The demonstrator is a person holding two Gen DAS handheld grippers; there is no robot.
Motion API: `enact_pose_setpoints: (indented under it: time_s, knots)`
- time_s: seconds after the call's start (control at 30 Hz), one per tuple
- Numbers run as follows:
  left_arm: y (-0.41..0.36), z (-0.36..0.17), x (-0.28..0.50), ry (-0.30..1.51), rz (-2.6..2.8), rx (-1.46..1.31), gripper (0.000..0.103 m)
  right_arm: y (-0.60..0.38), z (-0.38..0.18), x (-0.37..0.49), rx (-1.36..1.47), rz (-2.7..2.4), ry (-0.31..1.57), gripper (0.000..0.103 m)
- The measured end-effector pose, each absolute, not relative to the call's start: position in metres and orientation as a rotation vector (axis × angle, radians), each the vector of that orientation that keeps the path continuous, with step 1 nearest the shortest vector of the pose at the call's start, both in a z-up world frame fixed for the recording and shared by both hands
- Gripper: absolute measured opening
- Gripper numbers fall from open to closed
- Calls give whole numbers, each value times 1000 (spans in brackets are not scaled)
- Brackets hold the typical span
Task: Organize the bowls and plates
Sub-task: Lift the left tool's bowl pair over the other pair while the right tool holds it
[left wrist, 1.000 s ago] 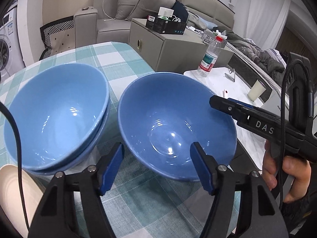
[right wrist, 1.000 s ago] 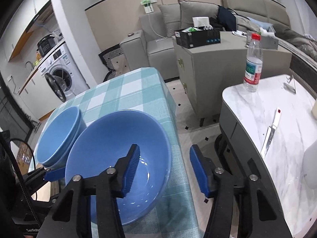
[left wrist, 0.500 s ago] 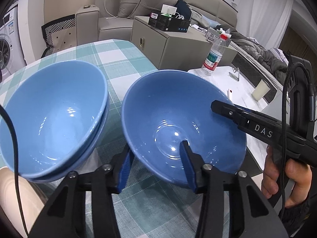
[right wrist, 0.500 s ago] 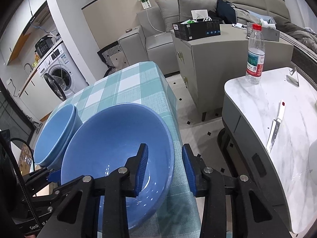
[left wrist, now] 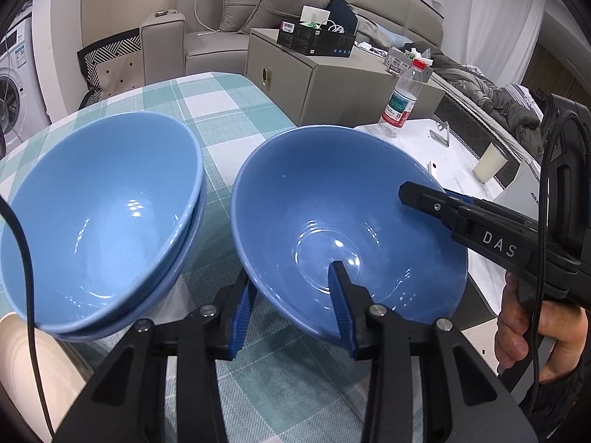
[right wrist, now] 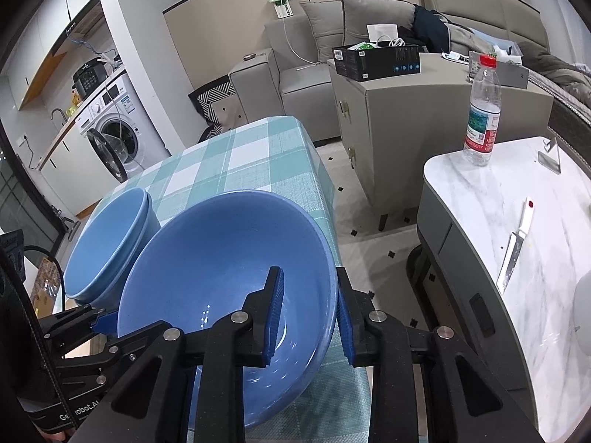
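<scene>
Stacking looks part done: at left two bowls (left wrist: 99, 217) sit nested on the checked table (left wrist: 221, 99), while the loose bowl (left wrist: 343, 229) waits just beside them. My left gripper (left wrist: 291, 302) is closing on its near rim, my right gripper (right wrist: 308, 317) closing on the opposite rim, both angled downward. Nesting remains, I judge.

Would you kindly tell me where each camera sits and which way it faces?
Left wrist: on the left tool, looking down across the single glossy blue ceramic bowl; a hand holds the right tool.
Right wrist: on the right tool, closing astride that bowl's rim; left tool lower left.
Shared: bowl, stacked blue bowls.
</scene>
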State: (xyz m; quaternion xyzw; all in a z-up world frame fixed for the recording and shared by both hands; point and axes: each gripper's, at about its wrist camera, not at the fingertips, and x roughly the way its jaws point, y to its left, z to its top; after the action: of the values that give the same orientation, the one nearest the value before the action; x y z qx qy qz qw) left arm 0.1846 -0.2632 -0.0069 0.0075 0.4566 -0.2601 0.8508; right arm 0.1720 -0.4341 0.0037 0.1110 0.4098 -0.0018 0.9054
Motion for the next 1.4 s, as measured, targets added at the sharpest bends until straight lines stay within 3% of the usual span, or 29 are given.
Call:
enact_pose_setpoints:
  time_s: [1.4]
  knots:
    - [-242,47,175,833,-548,-10,38,-403,67,136,184,-14,687,28]
